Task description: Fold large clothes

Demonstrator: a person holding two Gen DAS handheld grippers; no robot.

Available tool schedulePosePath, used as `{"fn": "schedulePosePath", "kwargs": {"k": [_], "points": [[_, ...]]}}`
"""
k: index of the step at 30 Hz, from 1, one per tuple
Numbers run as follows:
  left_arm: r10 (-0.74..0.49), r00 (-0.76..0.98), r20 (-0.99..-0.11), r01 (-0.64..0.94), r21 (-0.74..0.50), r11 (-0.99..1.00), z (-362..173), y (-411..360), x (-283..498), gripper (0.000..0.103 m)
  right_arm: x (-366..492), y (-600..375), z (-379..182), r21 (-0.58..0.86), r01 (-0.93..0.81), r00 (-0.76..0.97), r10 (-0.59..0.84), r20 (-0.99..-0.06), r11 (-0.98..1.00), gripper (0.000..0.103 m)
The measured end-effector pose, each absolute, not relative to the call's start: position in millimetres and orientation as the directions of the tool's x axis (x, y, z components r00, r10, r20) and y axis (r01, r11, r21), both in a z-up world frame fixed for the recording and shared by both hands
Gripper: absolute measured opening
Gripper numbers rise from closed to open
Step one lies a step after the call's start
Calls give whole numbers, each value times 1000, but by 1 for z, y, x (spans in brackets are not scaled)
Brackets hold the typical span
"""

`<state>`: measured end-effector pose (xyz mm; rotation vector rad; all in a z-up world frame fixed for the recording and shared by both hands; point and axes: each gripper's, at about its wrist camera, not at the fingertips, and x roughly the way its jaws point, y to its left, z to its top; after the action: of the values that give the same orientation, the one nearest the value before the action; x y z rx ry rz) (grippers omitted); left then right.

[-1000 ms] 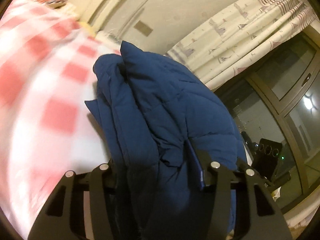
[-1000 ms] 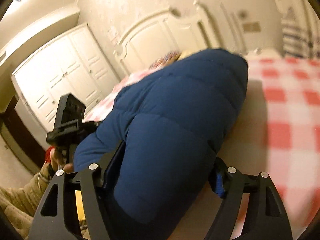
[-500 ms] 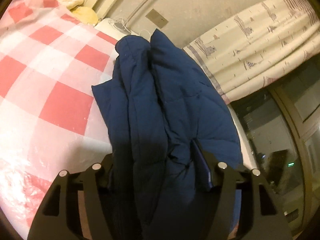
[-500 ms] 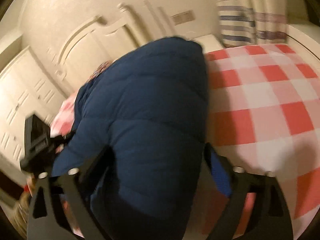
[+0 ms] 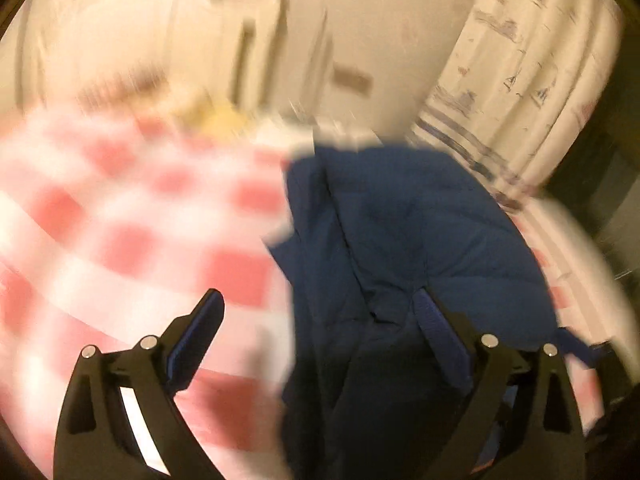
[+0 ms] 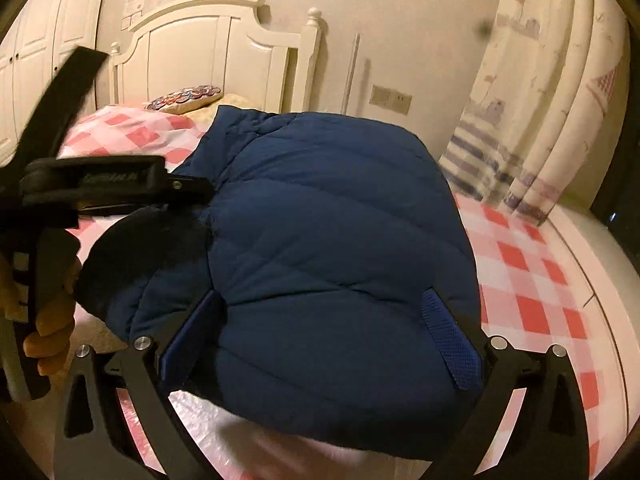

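A navy quilted puffer jacket (image 6: 332, 240) lies bunched in a folded heap on the bed with the red-and-white checked cover (image 6: 532, 276). My right gripper (image 6: 320, 316) has its jaws spread wide around the near end of the jacket, one pad on each side. My left gripper (image 5: 320, 312) is open; the jacket (image 5: 420, 248) lies against its right finger (image 5: 440, 332), and its left finger (image 5: 196, 332) stands over the bare cover (image 5: 120, 240). The left wrist view is motion-blurred. The left gripper also shows in the right wrist view (image 6: 100, 184), at the jacket's left side.
A white headboard (image 6: 208, 60) and pillows (image 6: 184, 98) are at the far end of the bed. A patterned curtain (image 6: 540, 100) hangs at the right, with a dark window beyond. White wardrobe doors (image 6: 36, 40) stand at the far left.
My left gripper has opened and let go of the jacket, and its view has swung left. The jacket has come down onto the bed. My right gripper has widened around it.
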<state>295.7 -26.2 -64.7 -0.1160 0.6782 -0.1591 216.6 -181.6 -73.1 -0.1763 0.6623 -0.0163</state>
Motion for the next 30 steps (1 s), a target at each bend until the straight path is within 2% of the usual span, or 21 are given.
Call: {"fn": "schedulePosePath", "kwargs": {"k": [2,5,7,11,15,21,30], "points": [[-64,851,-522,72,-6,997,-34,-33,267,101,201,-181,-57,-126,-84,793,-10,-609,989,96],[60,910,-410,-4,136,991,7,-39,230,101,169,-190,-31,-98,-67,846,4,-533,993,97],[68,926,-371,-21,128,991,27,-38,210,101,149,-201,-10,-64,-20,874,-13,-485,998,99],[64,945,-320,-49,56,997,46,-34,164,101,121,-213,13,-28,35,887,-44,-460,999,99],[-11,936,-352,21,25,999,42,-39,137,101,100,-215,17,-29,43,880,-52,-472,999,99],[-63,924,-377,102,84,991,26,-57,111,101,81,-207,14,-50,34,872,-54,-487,998,99],[-92,928,-361,127,73,989,29,-59,97,101,77,-204,18,-43,44,870,-60,-489,998,99]]}}
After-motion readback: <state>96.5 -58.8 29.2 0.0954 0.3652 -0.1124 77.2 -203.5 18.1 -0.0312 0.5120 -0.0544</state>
